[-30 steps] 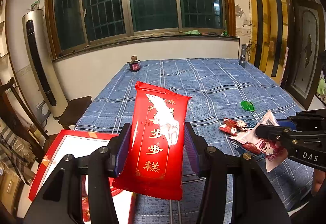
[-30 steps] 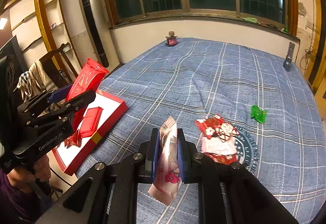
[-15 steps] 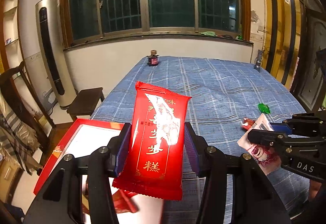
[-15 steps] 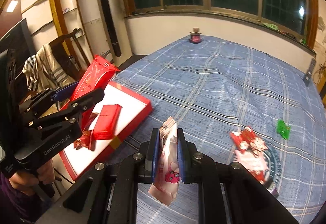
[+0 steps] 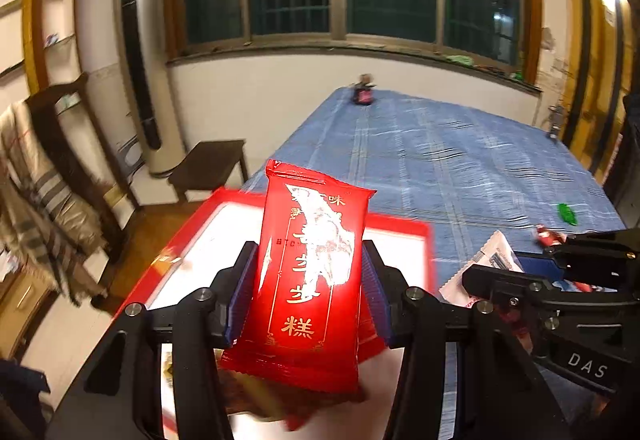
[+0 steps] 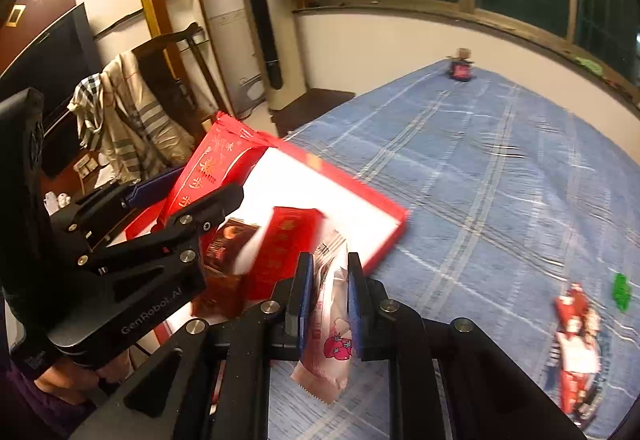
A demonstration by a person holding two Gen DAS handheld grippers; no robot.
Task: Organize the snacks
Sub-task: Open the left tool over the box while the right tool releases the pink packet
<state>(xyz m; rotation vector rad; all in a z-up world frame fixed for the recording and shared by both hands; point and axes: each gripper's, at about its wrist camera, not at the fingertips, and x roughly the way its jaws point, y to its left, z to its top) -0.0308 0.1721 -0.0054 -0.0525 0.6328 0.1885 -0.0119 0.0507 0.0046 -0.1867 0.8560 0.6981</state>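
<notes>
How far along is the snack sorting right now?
Partly done: a few packets already lie in the red box. In hand: the left gripper holds a red packet, the right gripper a pink-white packet. Left: loose snacks and a green candy on the cloth.

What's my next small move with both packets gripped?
Probably lower the left gripper and set its red snack packet in the red box: it hangs above the white inside, while the right gripper with its pink-and-white packet sits beside the box.

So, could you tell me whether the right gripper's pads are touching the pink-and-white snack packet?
Touching: the right wrist view shows the right gripper clamping the pink-and-white snack packet, both blue pads pressed flat against its sides.
</notes>
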